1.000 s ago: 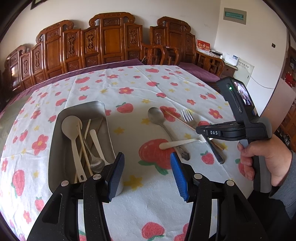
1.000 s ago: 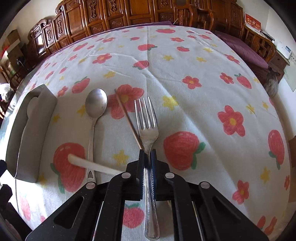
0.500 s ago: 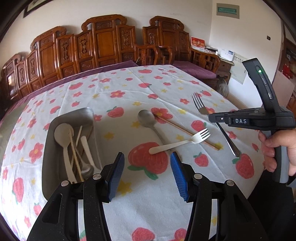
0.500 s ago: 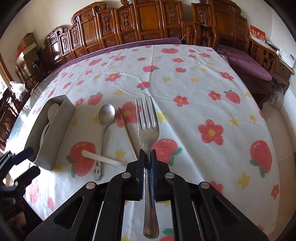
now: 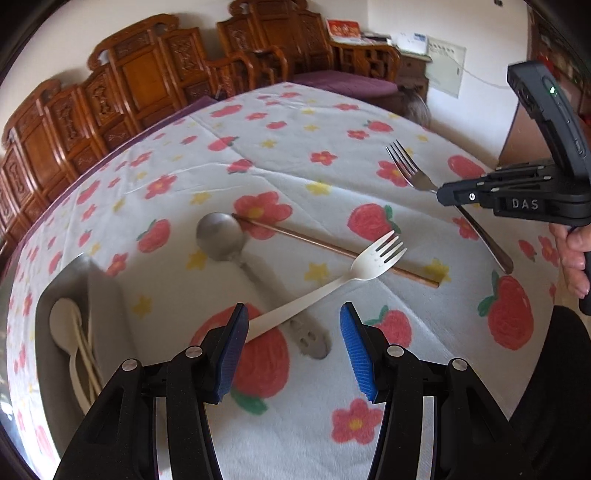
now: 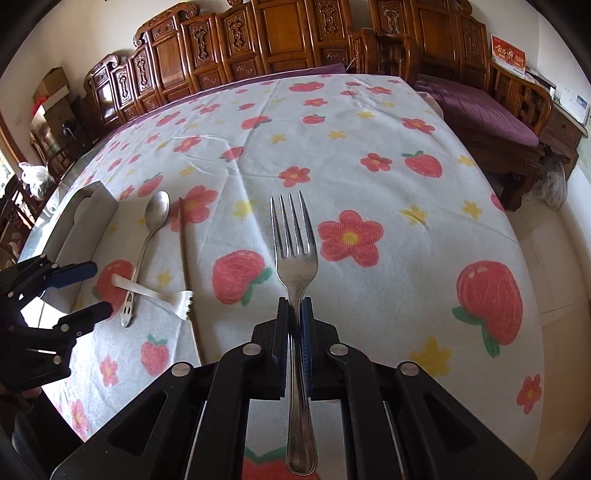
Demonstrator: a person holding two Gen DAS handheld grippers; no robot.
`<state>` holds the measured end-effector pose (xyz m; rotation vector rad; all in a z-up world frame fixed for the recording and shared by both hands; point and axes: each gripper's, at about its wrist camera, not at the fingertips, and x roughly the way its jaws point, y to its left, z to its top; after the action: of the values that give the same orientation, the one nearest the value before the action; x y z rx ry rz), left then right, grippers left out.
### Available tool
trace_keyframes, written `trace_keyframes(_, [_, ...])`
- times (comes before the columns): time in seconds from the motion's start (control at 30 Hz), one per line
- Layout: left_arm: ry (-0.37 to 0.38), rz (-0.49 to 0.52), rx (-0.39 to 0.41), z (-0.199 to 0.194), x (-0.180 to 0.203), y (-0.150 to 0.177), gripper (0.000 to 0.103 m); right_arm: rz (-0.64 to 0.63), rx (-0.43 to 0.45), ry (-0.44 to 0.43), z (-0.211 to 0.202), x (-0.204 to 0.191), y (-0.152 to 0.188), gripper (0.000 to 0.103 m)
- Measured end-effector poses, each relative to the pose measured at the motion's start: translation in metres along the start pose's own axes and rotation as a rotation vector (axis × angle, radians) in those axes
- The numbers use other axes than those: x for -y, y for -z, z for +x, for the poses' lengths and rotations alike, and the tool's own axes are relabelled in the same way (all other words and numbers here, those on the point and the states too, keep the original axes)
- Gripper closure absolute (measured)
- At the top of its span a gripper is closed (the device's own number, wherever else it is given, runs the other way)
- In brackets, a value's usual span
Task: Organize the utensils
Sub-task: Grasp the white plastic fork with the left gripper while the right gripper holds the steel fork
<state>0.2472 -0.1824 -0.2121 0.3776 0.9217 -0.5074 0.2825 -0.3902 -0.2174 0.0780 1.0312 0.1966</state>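
Note:
My right gripper (image 6: pixel 295 310) is shut on the handle of a metal fork (image 6: pixel 295 258) and holds it above the table with the tines pointing away. The left wrist view shows the same metal fork (image 5: pixel 406 166) in the right gripper (image 5: pixel 447 195) at the right. My left gripper (image 5: pixel 293 321) is open over a white plastic fork (image 5: pixel 380 251), whose handle end lies by the left finger; the pads do not touch it. Under that fork lie a metal spoon (image 5: pixel 219 236) and a brown chopstick (image 5: pixel 332 251). The left gripper (image 6: pixel 101 288) also shows in the right wrist view.
A grey metal tray (image 5: pixel 103 302) at the left holds a white spoon (image 5: pixel 62 321) and other utensils. A flowered cloth (image 6: pixel 369 147) covers the table. Carved wooden chairs (image 6: pixel 280 33) line the far side. A person's hand (image 5: pixel 572 254) holds the right gripper's handle.
The left gripper has moved right, from beside the tray to over the white fork and spoon. The right gripper has lifted the metal fork off the cloth and carried it away to the right.

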Motion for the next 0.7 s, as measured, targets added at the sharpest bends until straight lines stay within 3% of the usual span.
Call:
trace_keyframes(0.27, [0.001, 0.08, -0.085, 0.033, 0.014, -0.017, 0.056, 0.014, -0.012, -0.028, 0.008, 0.007, 0.005, 0.095])
trace_keyframes(0.5, [0.073, 0.07, -0.135, 0.043, 0.015, -0.023, 0.078, 0.007, -0.021, -0.046, 0.011, 0.004, 0.008, 0.095])
trace_keyframes(0.6, [0.108, 0.064, -0.152, 0.043, 0.016, -0.024, 0.096, 0.002, -0.02, -0.049, 0.01, 0.003, 0.009, 0.095])
trace_keyframes(0.7, [0.102, 0.07, -0.16, 0.043, 0.019, -0.023, 0.097, 0.0, -0.018, -0.049, 0.006, 0.002, 0.01, 0.095])
